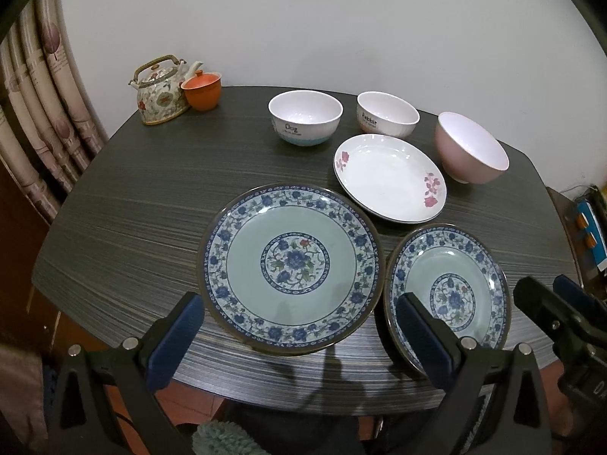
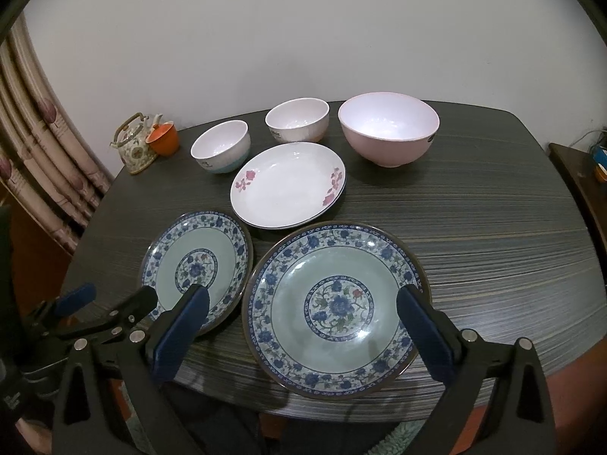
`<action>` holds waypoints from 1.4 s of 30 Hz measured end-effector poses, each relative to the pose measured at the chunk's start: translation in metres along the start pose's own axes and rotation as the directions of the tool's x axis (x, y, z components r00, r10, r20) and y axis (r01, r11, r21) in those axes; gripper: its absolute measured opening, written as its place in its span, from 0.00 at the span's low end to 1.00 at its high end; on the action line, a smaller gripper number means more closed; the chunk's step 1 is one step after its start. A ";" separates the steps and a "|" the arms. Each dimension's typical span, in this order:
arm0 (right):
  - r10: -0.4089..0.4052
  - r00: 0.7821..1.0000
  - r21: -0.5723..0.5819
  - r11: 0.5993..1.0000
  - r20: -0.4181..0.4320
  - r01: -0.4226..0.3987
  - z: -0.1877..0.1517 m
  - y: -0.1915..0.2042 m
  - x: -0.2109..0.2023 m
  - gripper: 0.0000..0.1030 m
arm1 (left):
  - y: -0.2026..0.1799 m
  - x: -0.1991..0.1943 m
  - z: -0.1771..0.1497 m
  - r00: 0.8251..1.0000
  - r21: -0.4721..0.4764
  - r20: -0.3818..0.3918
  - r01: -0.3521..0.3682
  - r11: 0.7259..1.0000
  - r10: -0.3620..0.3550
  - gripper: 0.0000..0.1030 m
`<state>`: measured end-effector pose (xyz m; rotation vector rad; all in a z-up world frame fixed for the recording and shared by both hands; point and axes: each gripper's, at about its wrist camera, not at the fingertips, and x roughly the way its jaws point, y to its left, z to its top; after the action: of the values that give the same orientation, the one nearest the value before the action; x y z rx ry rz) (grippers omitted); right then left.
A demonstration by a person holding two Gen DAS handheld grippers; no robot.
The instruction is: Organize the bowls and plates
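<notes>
- While both grippers hang above the near edge of the dark striped table (image 1: 132,204), the left gripper (image 1: 299,326) has its blue-padded fingers spread wide and holds nothing; it sits at about 6 o'clock below the left-hand blue-floral plate.
- At 10 o'clock in the left wrist view, a floral teapot (image 1: 161,93) stands at the far left corner, with an orange lidded cup (image 1: 202,90) touching or just beside it on the right.
- Patterned curtains (image 1: 41,113) hang to the left of the table.
- Near the table's front, the left-hand blue-floral plate (image 1: 290,265) lies flat; in the right wrist view it is at 8 o'clock (image 2: 197,265).
- Behind it at 12 o'clock stands the "Dog" bowl (image 1: 305,117), white with a pale blue base, upright and apart from the other dishes.
- Right of that stands the "Rabbit" bowl (image 1: 387,113), just behind the white plate with pink flowers (image 1: 389,178), which lies at mid-table.
- Beside the left-hand plate lies the right-hand blue-floral plate (image 1: 447,295), rims close; whether they touch I cannot tell. From the right wrist it fills the centre (image 2: 337,307).
- At 2 o'clock the pink bowl (image 1: 470,148) stands upright, near the white plate's right rim.
- Farthest right, the right gripper (image 2: 303,330) is spread open and empty, its fingers framing the right-hand plate from above its near rim.
</notes>
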<state>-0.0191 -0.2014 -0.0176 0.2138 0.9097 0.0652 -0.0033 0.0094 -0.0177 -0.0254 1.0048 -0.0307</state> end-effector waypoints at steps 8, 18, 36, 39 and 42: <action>0.000 1.000 -0.002 1.000 0.000 0.000 0.000 0.003 -0.001 0.94 | 0.001 -0.001 0.002 1.000 -0.005 -0.003 -0.005 1.000 0.005 1.00; 0.015 1.000 0.006 1.000 -0.002 -0.015 0.000 0.002 -0.003 0.89 | 0.003 0.002 -0.003 1.000 -0.005 -0.014 -0.007 1.000 0.007 1.00; 0.026 1.000 0.008 1.000 0.003 -0.026 -0.002 0.002 -0.007 0.83 | 0.006 0.001 -0.007 1.000 -0.010 -0.017 -0.019 1.000 0.019 1.00; 0.028 1.000 0.001 1.000 0.006 -0.028 -0.004 0.004 -0.009 0.82 | 0.008 0.002 -0.009 1.000 -0.011 -0.022 -0.018 1.000 0.018 1.00; 0.030 1.000 0.000 1.000 0.007 -0.030 -0.005 0.005 -0.009 0.82 | 0.010 0.004 -0.010 0.999 -0.014 -0.026 -0.019 1.000 0.018 1.00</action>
<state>-0.0282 -0.1971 -0.0125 0.2281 0.8995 0.0923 -0.0091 0.0193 -0.0265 -0.0287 1.0314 -0.0070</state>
